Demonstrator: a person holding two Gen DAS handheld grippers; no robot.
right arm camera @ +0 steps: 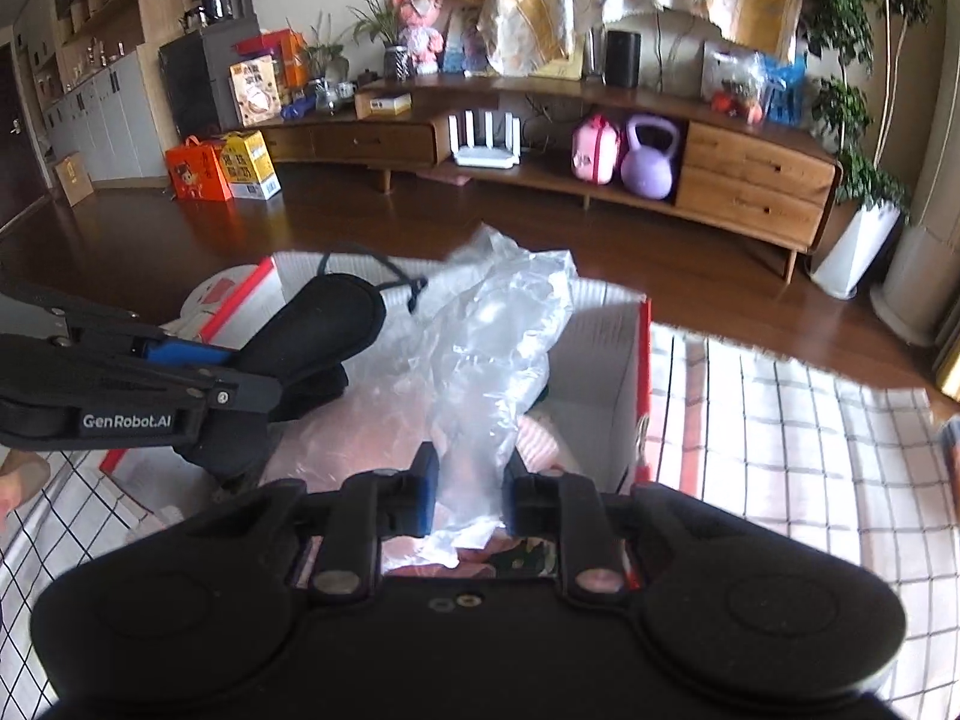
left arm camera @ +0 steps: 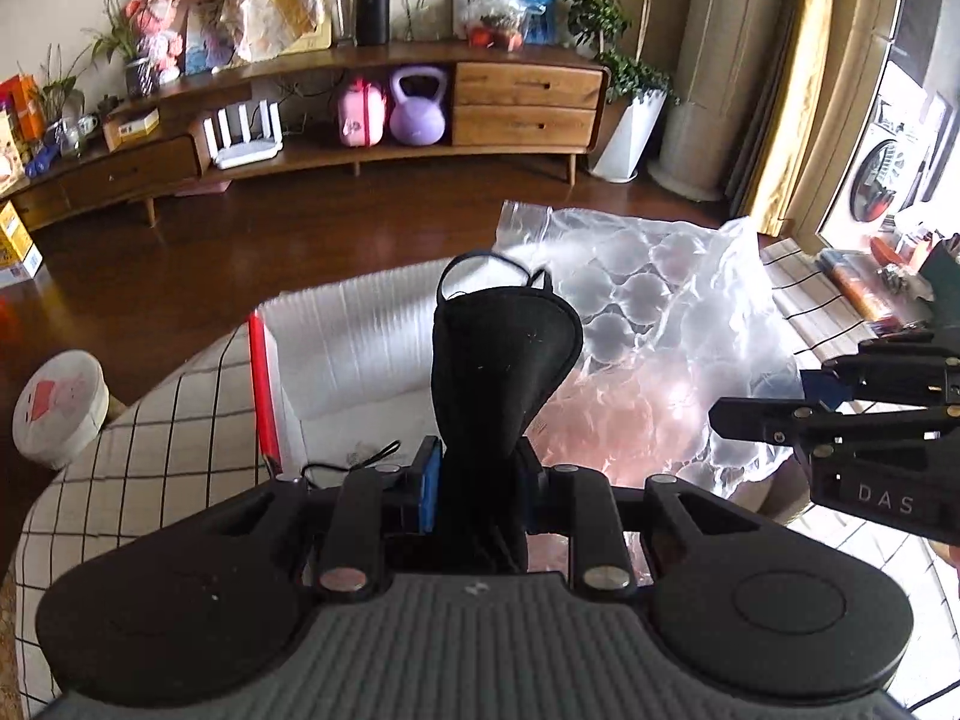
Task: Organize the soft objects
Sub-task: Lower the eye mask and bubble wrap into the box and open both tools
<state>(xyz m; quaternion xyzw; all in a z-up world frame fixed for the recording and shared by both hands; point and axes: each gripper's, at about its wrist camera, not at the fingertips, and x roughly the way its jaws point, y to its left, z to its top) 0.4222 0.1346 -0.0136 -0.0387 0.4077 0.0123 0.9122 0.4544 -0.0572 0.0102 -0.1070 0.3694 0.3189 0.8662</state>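
Two soft things hang over the open box [right arm camera: 606, 354]: a black mask [left arm camera: 498, 372], long axis upright, pinched in the left gripper [left arm camera: 480, 480], and bubble wrap [right arm camera: 486, 348] clamped in the right gripper [right arm camera: 471, 495]. Both sit near each other, fingers tilted forward above the checked table [right arm camera: 780, 420].

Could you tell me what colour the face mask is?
Black face mask, best seen in the left wrist view.
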